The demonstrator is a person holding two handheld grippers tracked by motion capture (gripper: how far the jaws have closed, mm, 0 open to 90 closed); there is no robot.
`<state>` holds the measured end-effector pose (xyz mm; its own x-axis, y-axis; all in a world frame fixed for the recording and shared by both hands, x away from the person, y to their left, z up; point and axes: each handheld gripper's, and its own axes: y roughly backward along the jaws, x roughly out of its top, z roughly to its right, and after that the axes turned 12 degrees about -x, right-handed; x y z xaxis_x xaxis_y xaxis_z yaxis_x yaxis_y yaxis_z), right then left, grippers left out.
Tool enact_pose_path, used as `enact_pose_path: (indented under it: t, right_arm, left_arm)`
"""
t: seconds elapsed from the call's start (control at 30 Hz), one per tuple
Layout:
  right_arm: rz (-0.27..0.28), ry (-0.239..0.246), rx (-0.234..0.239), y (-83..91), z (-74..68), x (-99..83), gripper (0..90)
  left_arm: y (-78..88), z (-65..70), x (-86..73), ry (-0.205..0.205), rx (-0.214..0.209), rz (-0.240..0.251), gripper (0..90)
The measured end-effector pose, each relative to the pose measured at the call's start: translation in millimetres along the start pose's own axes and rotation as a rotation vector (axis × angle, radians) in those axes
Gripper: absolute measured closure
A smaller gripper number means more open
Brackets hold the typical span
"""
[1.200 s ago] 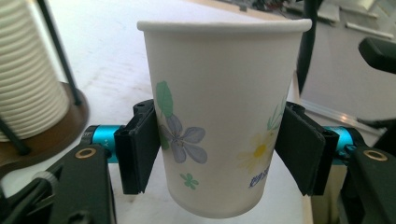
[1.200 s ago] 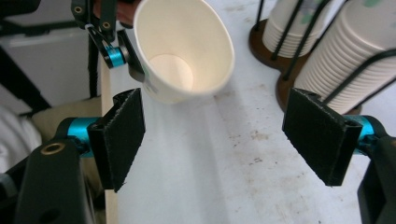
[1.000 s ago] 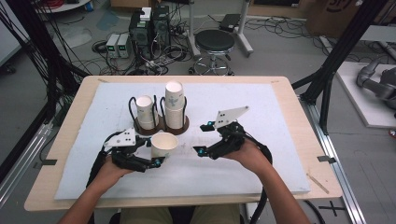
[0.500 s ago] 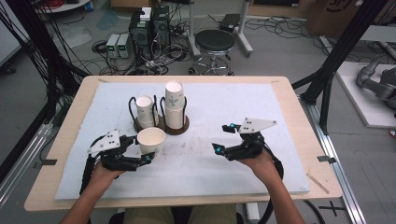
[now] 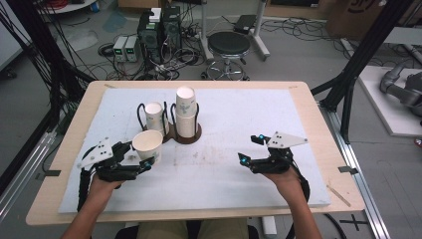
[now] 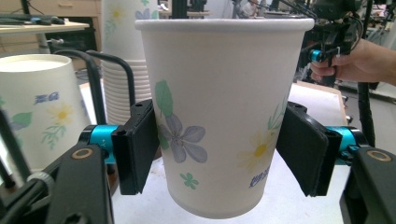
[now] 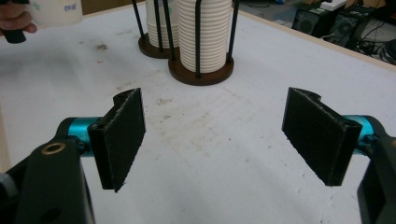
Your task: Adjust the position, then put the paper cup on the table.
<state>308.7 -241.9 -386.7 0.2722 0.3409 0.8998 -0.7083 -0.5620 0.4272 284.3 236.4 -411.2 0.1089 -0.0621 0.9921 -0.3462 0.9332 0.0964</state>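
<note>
Your left gripper [image 6: 219, 154] clasps the cup [image 6: 219, 116] between its pads; your right gripper [image 7: 219, 140] gapes wide, empty. Next, set the cup down.

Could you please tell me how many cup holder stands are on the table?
2: the left stand and the right stand sit side by side behind the paper cup in the left gripper.

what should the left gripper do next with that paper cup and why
Probably set it down on the white mat and let go. The left gripper has the paper cup between its pads, upright and clear of the two stacks in the cup holder; its jaws have just been opening. The right gripper is open, holding nothing.
</note>
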Motion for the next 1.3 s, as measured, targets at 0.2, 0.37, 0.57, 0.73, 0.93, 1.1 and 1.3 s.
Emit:
enact_pose_path:
  t: [0.2, 0.37, 0.57, 0.73, 0.93, 1.1, 1.3]
  right_arm:
    - [0.003, -0.007, -0.027, 1.3, 2.7, -3.6, 22.1]
    - [0.010, -0.017, -0.032, 2.2, 4.6, -4.2, 22.1]
    - [0.014, -0.025, -0.036, 4.1, 6.6, -5.9, 22.1]
    - [0.010, -0.025, -0.037, 4.1, 6.6, -6.8, 22.2]
    - [0.012, -0.020, -0.034, 2.1, 6.6, -6.2, 22.2]
    - [0.022, -0.025, -0.028, -2.6, 9.7, -5.1, 22.3]
    - [0.014, -0.021, -0.016, -2.9, 7.6, -5.3, 22.2]
  left_arm:
    - [4.6, 1.3, -4.8, -0.026, 0.015, -0.012, 32.2]
    - [8.0, -0.7, -6.5, -0.027, 0.026, -0.010, 32.2]
    - [6.7, -2.1, -7.4, -0.027, 0.033, -0.007, 31.9]
    - [4.9, -3.5, -10.6, -0.024, 0.033, -0.015, 31.8]
    - [-0.9, -10.5, -19.8, -0.001, 0.036, -0.042, 31.8]
    - [-7.5, -16.2, -24.4, 0.008, 0.044, -0.070, 31.9]
    - [-18.3, -20.2, -28.3, 0.014, 0.076, -0.126, 32.5]
